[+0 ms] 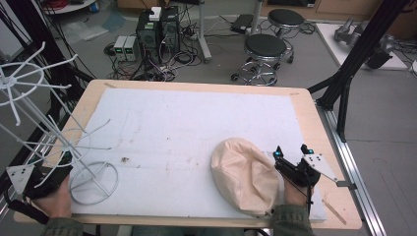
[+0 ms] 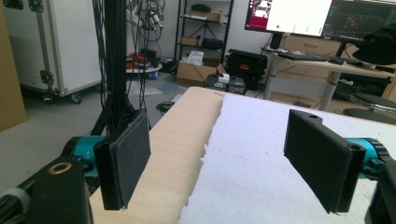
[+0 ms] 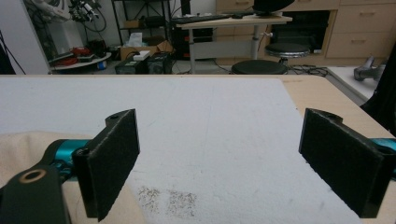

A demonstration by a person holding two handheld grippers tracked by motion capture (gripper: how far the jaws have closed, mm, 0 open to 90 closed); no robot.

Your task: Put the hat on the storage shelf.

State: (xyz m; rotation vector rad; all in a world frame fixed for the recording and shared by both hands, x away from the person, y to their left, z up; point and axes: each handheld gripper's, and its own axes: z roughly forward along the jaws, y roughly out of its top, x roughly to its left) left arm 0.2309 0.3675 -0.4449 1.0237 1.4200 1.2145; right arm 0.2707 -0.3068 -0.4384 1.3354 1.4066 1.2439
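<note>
Right gripper [image 1: 291,152] jaws wide apart, empty, just right of the beige cap [image 1: 244,175] lying at the near edge of the white foam mat [image 1: 187,123]; left gripper [image 2: 224,158] likewise agape by the wire rack [image 1: 74,142]; risk: soft fabric sliding off unpinched.

Setting was a robotics lab or research workroom. Desktop computer towers [image 1: 158,28] stood on the floor in a tangle of cables [image 1: 172,61], with rolling stools [image 1: 264,49] nearby. Monitors [image 2: 322,17] sat on a height-adjustable desk [image 2: 327,63]; metal shelving [image 2: 203,28] and cardboard boxes [image 2: 196,72] lined the wall. Black aluminium framing [image 1: 351,64] flanked the foam-covered table [image 1: 305,105].
</note>
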